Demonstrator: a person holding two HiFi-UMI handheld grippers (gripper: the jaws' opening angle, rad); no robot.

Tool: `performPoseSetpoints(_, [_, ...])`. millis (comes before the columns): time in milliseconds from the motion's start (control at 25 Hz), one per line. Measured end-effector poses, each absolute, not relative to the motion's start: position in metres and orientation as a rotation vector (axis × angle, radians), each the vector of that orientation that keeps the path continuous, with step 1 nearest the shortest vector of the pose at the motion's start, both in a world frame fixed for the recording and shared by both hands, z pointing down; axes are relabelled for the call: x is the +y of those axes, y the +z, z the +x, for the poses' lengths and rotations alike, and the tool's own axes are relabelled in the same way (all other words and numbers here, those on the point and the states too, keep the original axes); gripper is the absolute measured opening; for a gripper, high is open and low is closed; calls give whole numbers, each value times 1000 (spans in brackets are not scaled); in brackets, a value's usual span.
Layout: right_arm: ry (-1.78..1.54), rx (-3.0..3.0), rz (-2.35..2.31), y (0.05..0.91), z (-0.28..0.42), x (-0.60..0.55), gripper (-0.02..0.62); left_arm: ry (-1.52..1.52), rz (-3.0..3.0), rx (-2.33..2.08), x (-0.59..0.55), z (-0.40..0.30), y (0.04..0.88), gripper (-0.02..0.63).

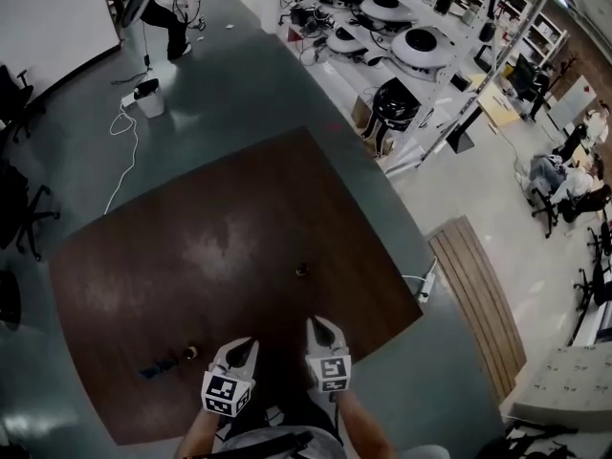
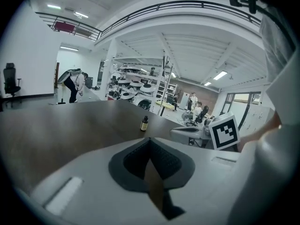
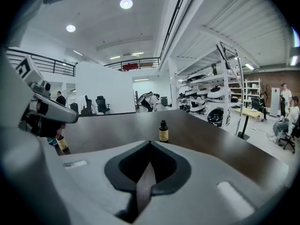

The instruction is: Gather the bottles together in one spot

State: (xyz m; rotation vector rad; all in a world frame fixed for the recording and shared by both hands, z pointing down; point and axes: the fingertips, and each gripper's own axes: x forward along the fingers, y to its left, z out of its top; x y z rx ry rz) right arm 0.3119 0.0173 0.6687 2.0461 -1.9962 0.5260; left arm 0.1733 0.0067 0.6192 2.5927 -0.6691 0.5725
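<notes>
While both hand-held grippers [image 1: 245,346] [image 1: 317,325] hover pressed together by its edge, bare table [image 1: 191,247] surrounds one bottle [image 1: 302,270].

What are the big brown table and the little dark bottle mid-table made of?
Large dark brown table: likely wood or veneer, satin; hazy light reflections. Small dark bottle, yellowish label: perhaps brown glass or plastic; too small to tell.
</notes>
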Motion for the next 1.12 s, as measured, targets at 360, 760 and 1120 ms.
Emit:
performPoseSetpoints(360, [545,-2042,2001,681,322,-3,2,614,2527,-683,1,184,643,0])
performPoseSetpoints(760, [513,-2063,1996,684,338,-37,101,624,2509,-707,1,186,650,0])
performPoseSetpoints(1120, [520,-2066,1936,701,349,-81,178,638,2503,-700,2,187,648,0])
